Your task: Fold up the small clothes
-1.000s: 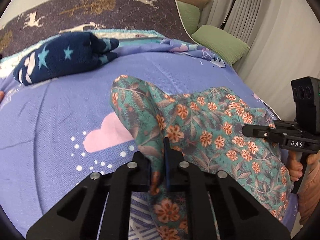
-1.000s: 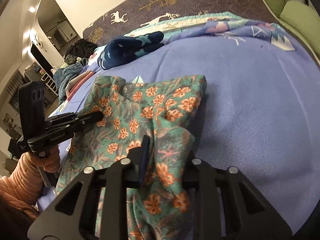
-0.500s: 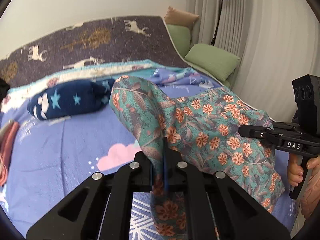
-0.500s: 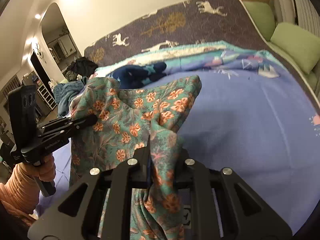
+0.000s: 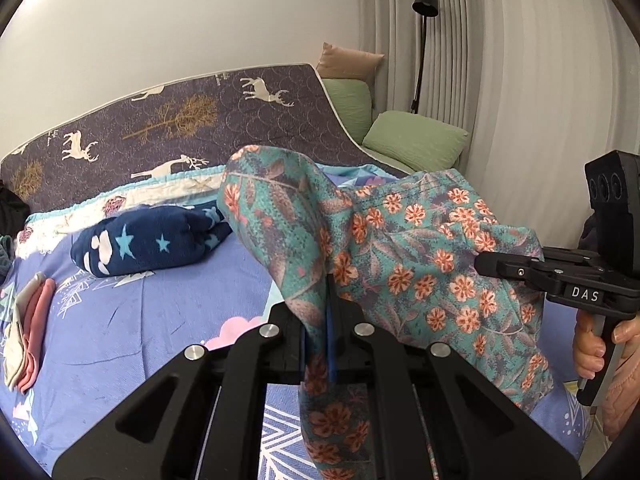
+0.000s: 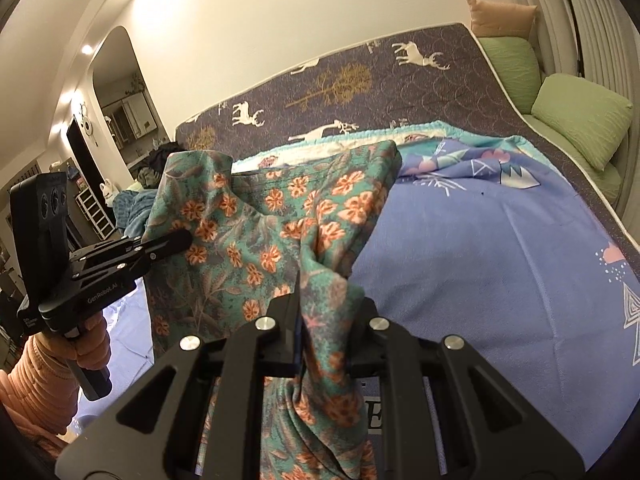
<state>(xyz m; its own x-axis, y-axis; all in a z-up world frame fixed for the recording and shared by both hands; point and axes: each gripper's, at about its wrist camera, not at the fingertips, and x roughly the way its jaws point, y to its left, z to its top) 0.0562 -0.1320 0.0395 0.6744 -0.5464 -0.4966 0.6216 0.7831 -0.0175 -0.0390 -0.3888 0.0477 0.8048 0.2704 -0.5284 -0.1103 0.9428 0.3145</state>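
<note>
A teal garment with orange flowers (image 5: 400,248) hangs in the air above the blue bed sheet (image 5: 140,320), stretched between both grippers. In the left wrist view my left gripper (image 5: 324,304) is shut on one bunched edge, with cloth trailing down between its fingers. My right gripper (image 5: 482,266) shows at the right, held by a hand, its tips against the cloth's far edge. The right wrist view has my right gripper (image 6: 320,304) shut on another fold of the garment (image 6: 260,232). There my left gripper (image 6: 182,240) pinches the left edge.
A rolled navy blanket with stars (image 5: 152,240) lies at the head of the bed. Folded pink and cream clothes (image 5: 28,340) sit at the left edge. A deer-print mattress (image 5: 180,128) leans on the wall. Green cushions (image 5: 416,140) and a floor lamp (image 5: 424,4) stand at the right.
Both grippers have risen with the garment, which has come up off the sheet and now hangs between them. Both views have tipped up to show more wall.
</note>
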